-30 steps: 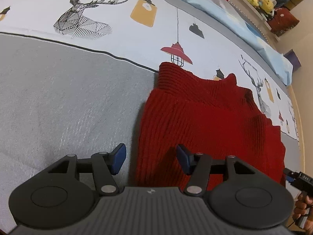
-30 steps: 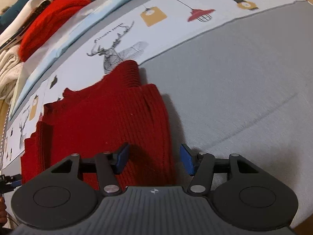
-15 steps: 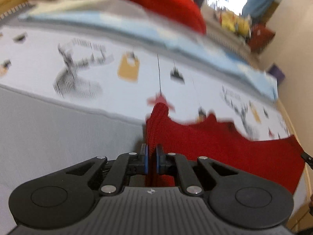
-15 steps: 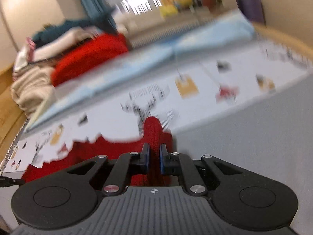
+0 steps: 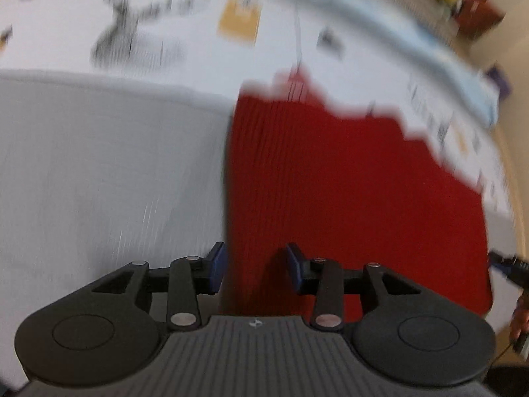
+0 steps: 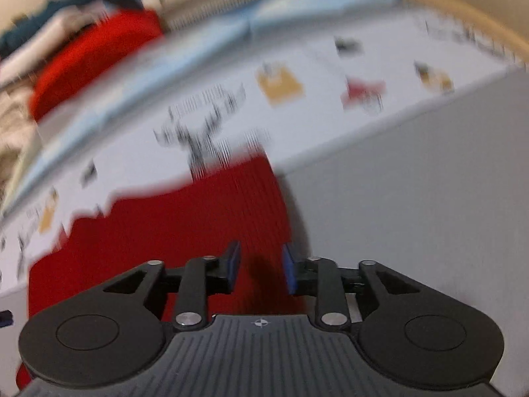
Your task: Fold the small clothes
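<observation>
A red knit sweater (image 5: 347,182) lies flat on the bed; both views are motion-blurred. In the left wrist view my left gripper (image 5: 254,266) is open, its fingers straddling the sweater's left edge at the near end. In the right wrist view the sweater (image 6: 172,225) fills the lower left, and my right gripper (image 6: 259,266) is open over the sweater's right edge. Neither gripper holds cloth. The other gripper's tip (image 5: 509,264) shows at the far right of the left wrist view.
The bed has a grey cover (image 5: 99,172) near me and a white printed sheet (image 5: 172,33) with deer and lamp motifs beyond. A pile of clothes, with a red knit (image 6: 92,63) on it, lies at the far side. A wooden bed edge (image 6: 463,16) runs at the right.
Both grippers were shut on the sweater's near edge half a second ago; now both have opened and let it go. The sweater lies flat again and both cameras are moving.
</observation>
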Motion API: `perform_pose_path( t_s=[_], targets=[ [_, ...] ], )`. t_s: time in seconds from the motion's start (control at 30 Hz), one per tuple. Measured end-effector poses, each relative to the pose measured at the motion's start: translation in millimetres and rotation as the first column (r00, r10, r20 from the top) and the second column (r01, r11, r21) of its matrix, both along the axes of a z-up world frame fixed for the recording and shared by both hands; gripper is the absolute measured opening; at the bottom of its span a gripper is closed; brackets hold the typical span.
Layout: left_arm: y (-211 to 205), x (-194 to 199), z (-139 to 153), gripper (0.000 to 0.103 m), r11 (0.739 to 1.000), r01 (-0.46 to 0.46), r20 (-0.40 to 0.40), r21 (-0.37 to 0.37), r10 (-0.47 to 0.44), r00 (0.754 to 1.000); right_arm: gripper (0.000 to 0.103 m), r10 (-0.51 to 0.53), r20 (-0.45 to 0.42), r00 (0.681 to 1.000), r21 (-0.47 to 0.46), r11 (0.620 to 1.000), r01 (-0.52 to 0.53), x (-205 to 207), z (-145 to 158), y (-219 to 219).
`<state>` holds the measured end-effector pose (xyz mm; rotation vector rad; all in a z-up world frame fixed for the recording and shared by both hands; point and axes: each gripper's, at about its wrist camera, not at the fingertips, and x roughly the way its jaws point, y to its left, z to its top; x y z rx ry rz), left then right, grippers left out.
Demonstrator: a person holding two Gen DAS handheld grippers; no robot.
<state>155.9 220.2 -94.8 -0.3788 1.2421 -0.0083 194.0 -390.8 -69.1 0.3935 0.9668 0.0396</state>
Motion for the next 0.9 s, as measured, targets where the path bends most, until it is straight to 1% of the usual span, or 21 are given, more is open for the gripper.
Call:
perform_pose_path(
  t_s=[0.07,0.13,0.2,0.3,0.37,0.4,0.43,0.47,0.5,0.53,0.6,0.63,0.67,0.7,0.73,0.77,0.8,0.83,0.87,0.9],
  targets=[
    [0,-11,-2,0.044,0.999,0.036,-0.017,0.008,-0.036,0.999,0.041,0.008,-0.072,0.997,-0.009,1.0,-0.008,-9,-10,-4],
    [2,-22,1,0.044,0.998,0.063,-0.005,-0.021,-0.064,0.998,0.042,0.017,-0.11,0.994,0.03,0.999,-0.014,-24,-16,-9],
    [3,-34,0,0.044,0.996,0.073,-0.005,-0.052,-0.074,0.997,0.042,0.032,-0.122,0.992,0.061,0.998,-0.025,-38,-18,-12],
    [1,-52,-3,0.044,0.998,0.046,-0.024,-0.053,-0.047,0.999,0.042,0.049,-0.136,0.989,0.091,0.995,-0.037,-59,-19,-23],
    [-5,-59,-2,0.043,0.997,0.059,-0.013,-0.058,-0.06,0.998,0.042,0.07,-0.14,0.988,0.138,0.989,-0.051,-70,-20,-27],
    [-8,-62,0,0.038,0.996,0.068,-0.002,-0.059,-0.068,0.998,0.041,0.085,-0.138,0.987,0.149,0.987,-0.064,-74,-20,-28],
    [-9,-65,2,0.014,0.996,0.071,0.015,-0.057,-0.07,0.997,0.033,0.104,-0.131,0.986,0.141,0.986,-0.085,-80,-19,-26],
    [-10,-66,7,0.014,0.996,0.076,0.038,-0.046,-0.074,0.997,0.016,0.117,-0.119,0.986,0.117,0.988,-0.103,-82,-17,-25],
    [-10,-69,14,0.013,0.996,0.08,0.077,-0.034,-0.077,0.994,0.016,0.122,-0.099,0.988,0.085,0.99,-0.114,-85,-14,-24],
    [-9,-73,26,0.013,0.997,0.07,0.134,-0.029,-0.065,0.989,0.014,0.116,-0.072,0.991,0.096,0.989,-0.109,-87,-9,-28],
    [-4,-85,48,0.012,0.998,0.029,0.239,-0.05,-0.016,0.971,0.013,0.049,0.007,0.999,0.166,0.985,-0.049,-96,7,-41],
    [-2,-92,54,0.012,0.998,0.011,0.269,-0.056,0.005,0.963,0.012,0.007,0.059,0.998,0.207,0.978,-0.019,-104,18,-47],
    [-2,-97,57,0.012,0.999,-0.005,0.276,-0.053,0.019,0.961,0.012,-0.023,0.092,0.995,0.236,0.972,0.001,-111,25,-53],
    [-2,-100,54,0.013,0.999,-0.024,0.257,-0.047,0.035,0.966,0.012,-0.053,0.113,0.992,0.252,0.967,0.023,-119,30,-54],
    [-3,-100,47,0.013,0.999,-0.036,0.221,-0.04,0.043,0.974,0.012,-0.07,0.108,0.992,0.242,0.969,0.042,-123,30,-54],
    [-5,-98,37,0.013,0.999,-0.04,0.169,-0.031,0.045,0.985,0.012,-0.077,0.083,0.994,0.213,0.975,0.058,-125,27,-50],
    [-7,-95,29,0.014,0.999,-0.036,0.13,-0.018,0.038,0.991,0.012,-0.076,0.041,0.996,0.175,0.982,0.068,-124,21,-47],
    [-10,-93,23,0.016,1.0,-0.028,0.094,0.011,0.027,0.995,0.013,-0.069,-0.026,0.997,0.123,0.99,0.072,-122,11,-41],
    [-12,-91,20,0.017,0.999,-0.019,0.076,0.044,0.016,0.997,0.014,-0.056,-0.076,0.996,0.088,0.994,0.063,-118,2,-37],
    [-11,-90,19,0.021,0.998,-0.013,0.074,0.063,0.008,0.997,0.015,-0.038,-0.118,0.992,0.054,0.998,0.045,-113,-6,-31]
  ],
)
